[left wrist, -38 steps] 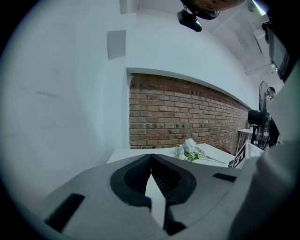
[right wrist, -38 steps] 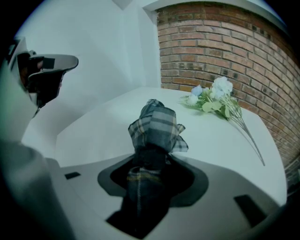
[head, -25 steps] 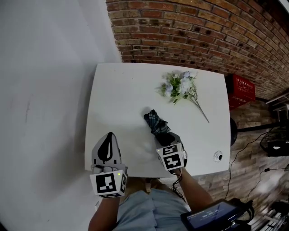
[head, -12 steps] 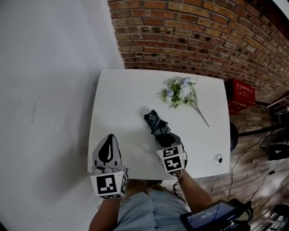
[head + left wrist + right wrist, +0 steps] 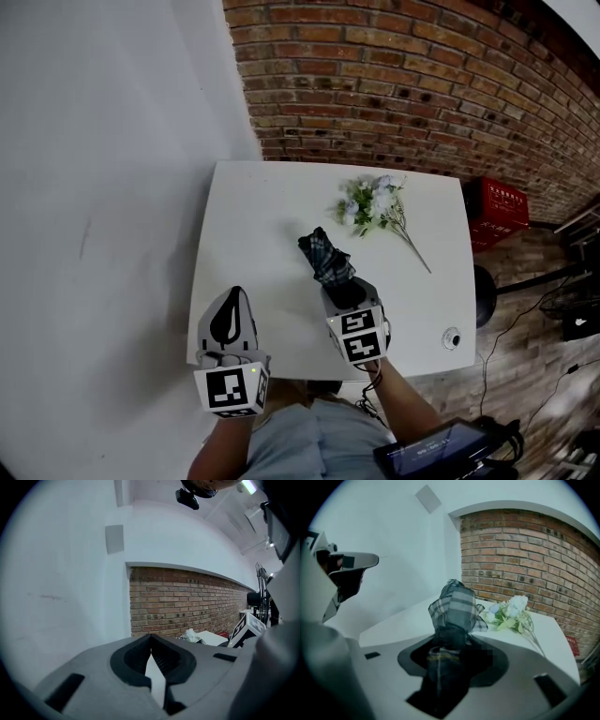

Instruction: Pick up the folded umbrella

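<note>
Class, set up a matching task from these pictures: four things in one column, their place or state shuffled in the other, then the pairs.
Column A
1 folded umbrella
2 flower bouquet
3 left gripper
4 red crate

Column B
a on the floor beside the white table
b jaws together, empty
c lying on the white table
d clamped in the right gripper jaws

Pairs: 1-d, 2-c, 3-b, 4-a

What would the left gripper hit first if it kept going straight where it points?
Likely the red brick wall; the left gripper aims just over the white table, nothing nearer showing, though depth is unclear.
</note>
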`<state>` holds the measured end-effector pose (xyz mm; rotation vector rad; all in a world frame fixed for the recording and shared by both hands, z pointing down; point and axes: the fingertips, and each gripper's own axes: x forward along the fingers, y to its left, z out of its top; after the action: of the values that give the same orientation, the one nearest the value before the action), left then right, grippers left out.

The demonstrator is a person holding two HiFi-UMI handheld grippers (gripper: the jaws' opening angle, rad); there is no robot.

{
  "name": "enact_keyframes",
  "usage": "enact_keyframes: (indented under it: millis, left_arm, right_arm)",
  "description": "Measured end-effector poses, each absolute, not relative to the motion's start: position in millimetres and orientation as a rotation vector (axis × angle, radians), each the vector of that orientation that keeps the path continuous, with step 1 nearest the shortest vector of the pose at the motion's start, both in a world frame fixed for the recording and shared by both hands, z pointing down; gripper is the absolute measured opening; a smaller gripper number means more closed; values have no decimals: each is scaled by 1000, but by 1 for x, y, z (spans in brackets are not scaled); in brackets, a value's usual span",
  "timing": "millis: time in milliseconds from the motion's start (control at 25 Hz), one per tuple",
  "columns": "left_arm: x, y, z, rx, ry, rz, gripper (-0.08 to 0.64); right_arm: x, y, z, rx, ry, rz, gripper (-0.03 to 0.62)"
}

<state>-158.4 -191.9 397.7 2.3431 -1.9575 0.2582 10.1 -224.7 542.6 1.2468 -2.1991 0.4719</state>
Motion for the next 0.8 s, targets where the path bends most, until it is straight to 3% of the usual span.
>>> enact_keyframes:
  millis: [800]
  left_arm:
    - [-154,-181,361,2393,-2045,189,6]
  right_arm:
    - [22,-229,476,1348,-2312,334,190]
